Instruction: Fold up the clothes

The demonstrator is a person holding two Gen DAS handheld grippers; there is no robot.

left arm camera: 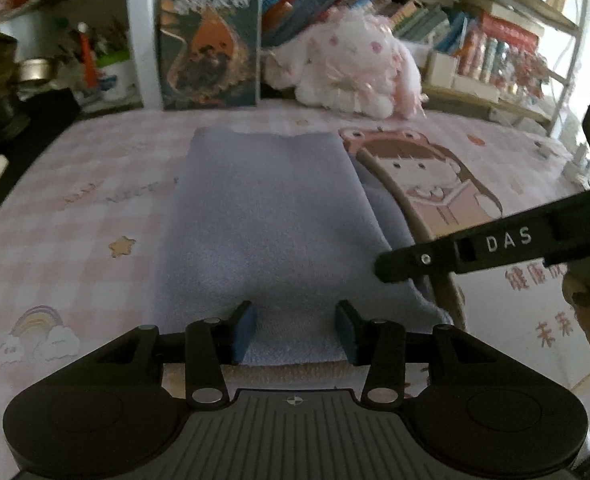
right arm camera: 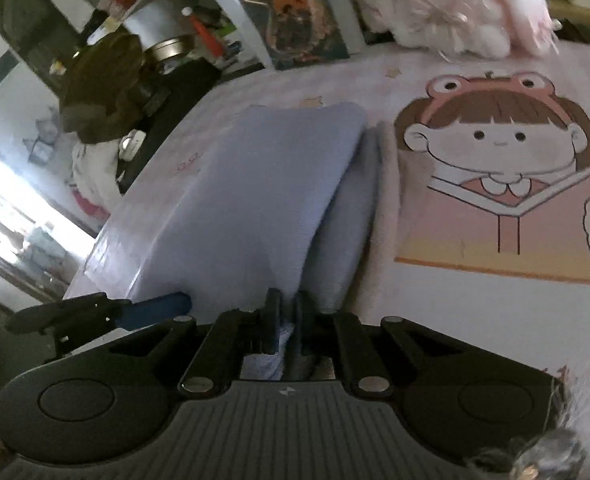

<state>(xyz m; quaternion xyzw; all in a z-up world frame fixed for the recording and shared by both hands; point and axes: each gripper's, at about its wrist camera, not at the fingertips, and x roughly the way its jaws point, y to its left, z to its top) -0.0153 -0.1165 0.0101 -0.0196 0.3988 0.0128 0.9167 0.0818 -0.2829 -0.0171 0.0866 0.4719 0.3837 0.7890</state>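
pink checked bed sheet (left arm camera: 75, 184) with cartoon girl print (right arm camera: 507, 160); plush toy (left arm camera: 355, 64) and upright book (left arm camera: 211, 40) at far edge, shelves behind. folded blue cloth (left arm camera: 263, 216) lies flat mid-bed, nothing on it. left claw (left arm camera: 295, 330) partly open, pads astride the cloth's near edge, not pressing. right claw (right arm camera: 288, 320) closed tight, pinching the cloth's near right fold.

One cloth (left arm camera: 263, 220), two tools.

Cluttered bookshelves (left arm camera: 435, 20) behind pink-checked bed (left arm camera: 75, 184)
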